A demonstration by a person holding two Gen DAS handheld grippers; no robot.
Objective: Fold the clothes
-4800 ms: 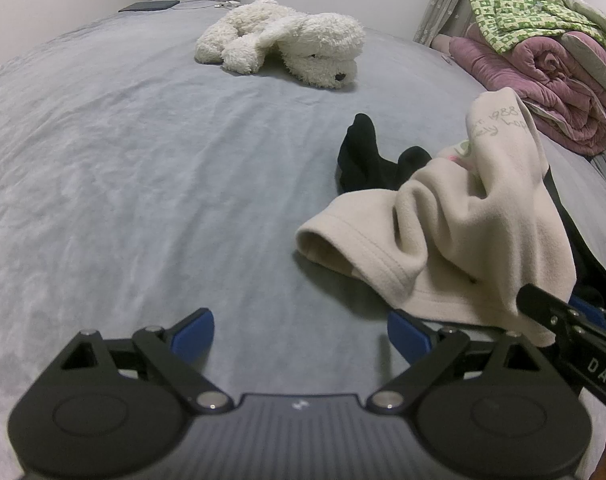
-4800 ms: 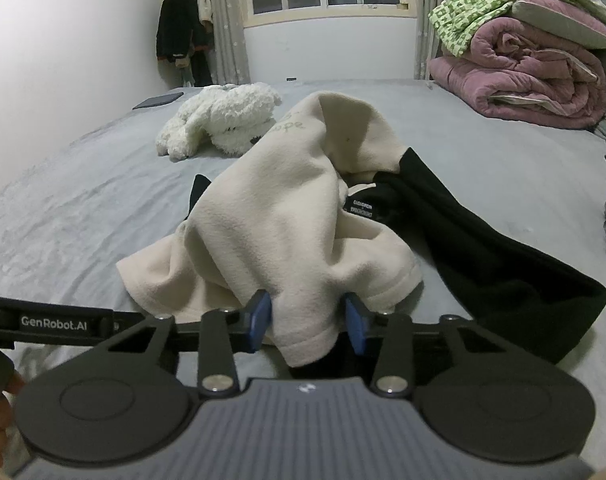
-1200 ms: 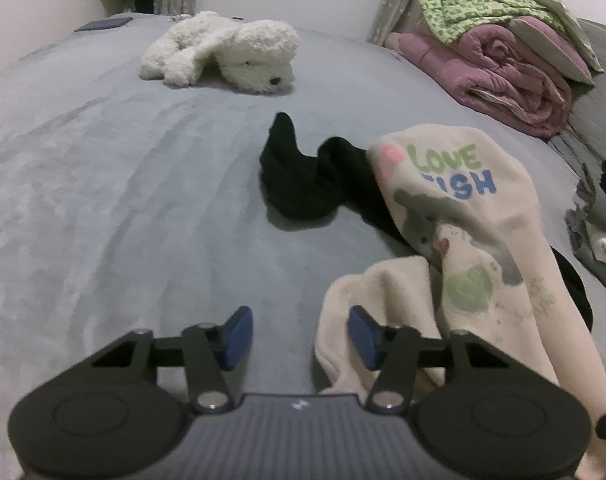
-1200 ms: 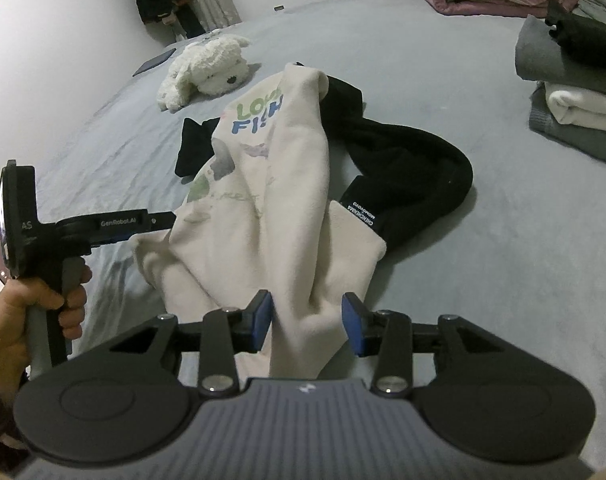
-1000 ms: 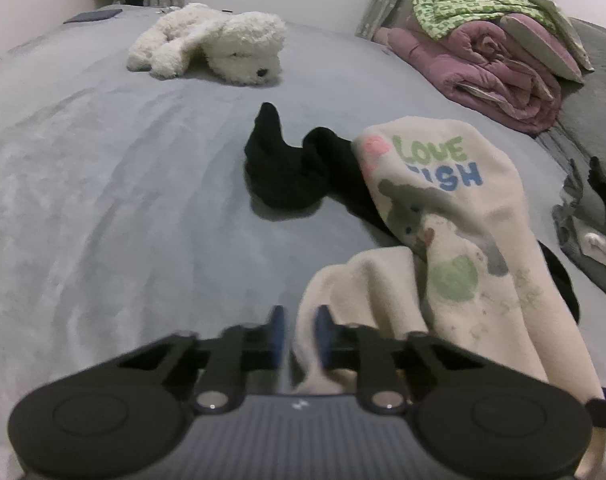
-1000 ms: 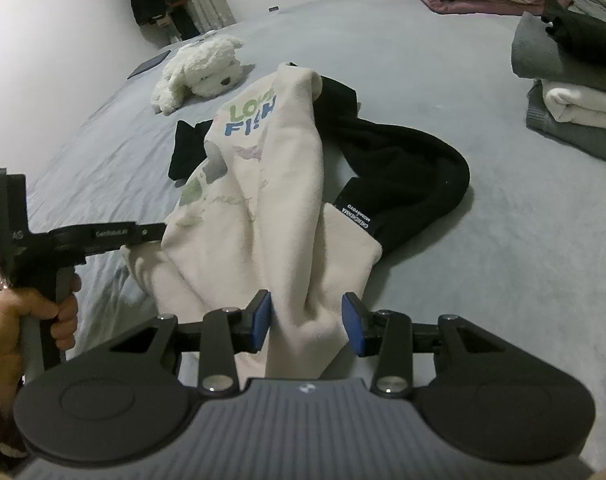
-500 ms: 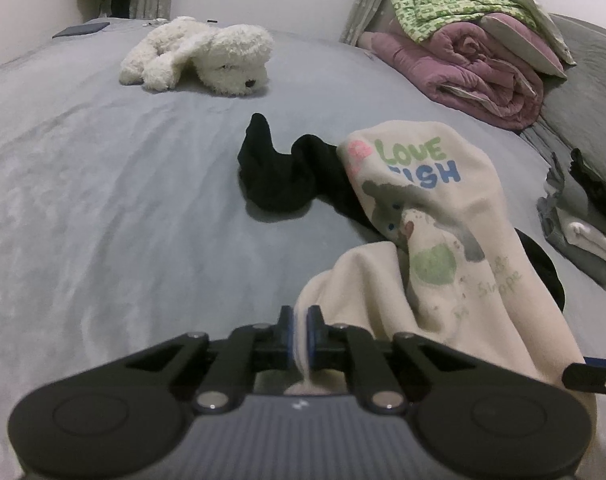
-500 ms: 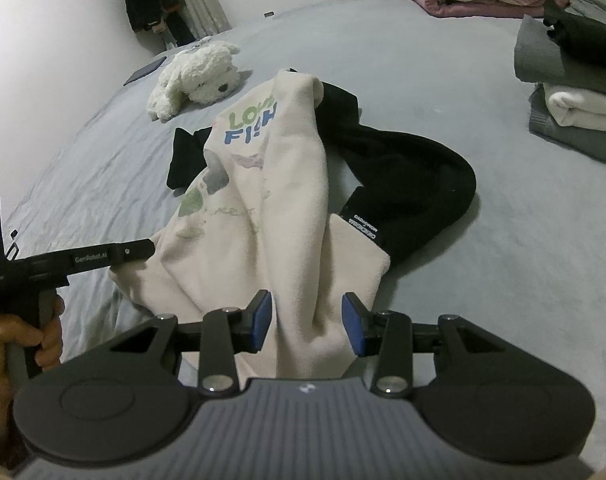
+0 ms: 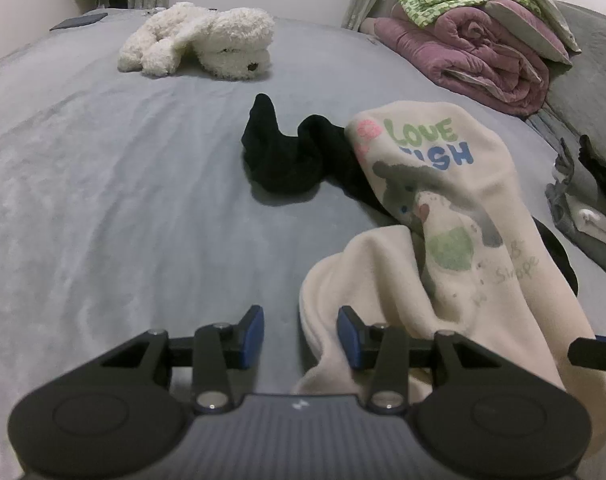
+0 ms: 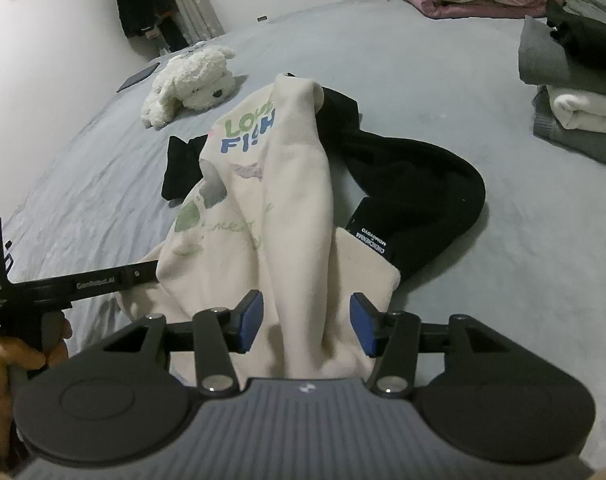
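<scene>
The bed (image 9: 103,200) serves as the folding surface, so everything lies on it. The quilts (image 9: 475,52) sit bundled at its far edge beyond the sweatshirt, out of the working space. The sweatshirt (image 10: 287,208), cream with a printed front, lies crumpled mid-bed, draped over a black garment (image 10: 419,188) that pokes out on both sides of it. Past the sweatshirt rests a plush dog (image 9: 207,44); to its right a stack (image 10: 575,112) of folded clothes waits. The left gripper (image 9: 299,336) has just been opening: its jaws stand partly apart, the sweatshirt's edge loose beside one pad, unpinched. The right gripper (image 10: 307,324) has widened too, jaws clear of the fold between them, likely releasing to regrip.
</scene>
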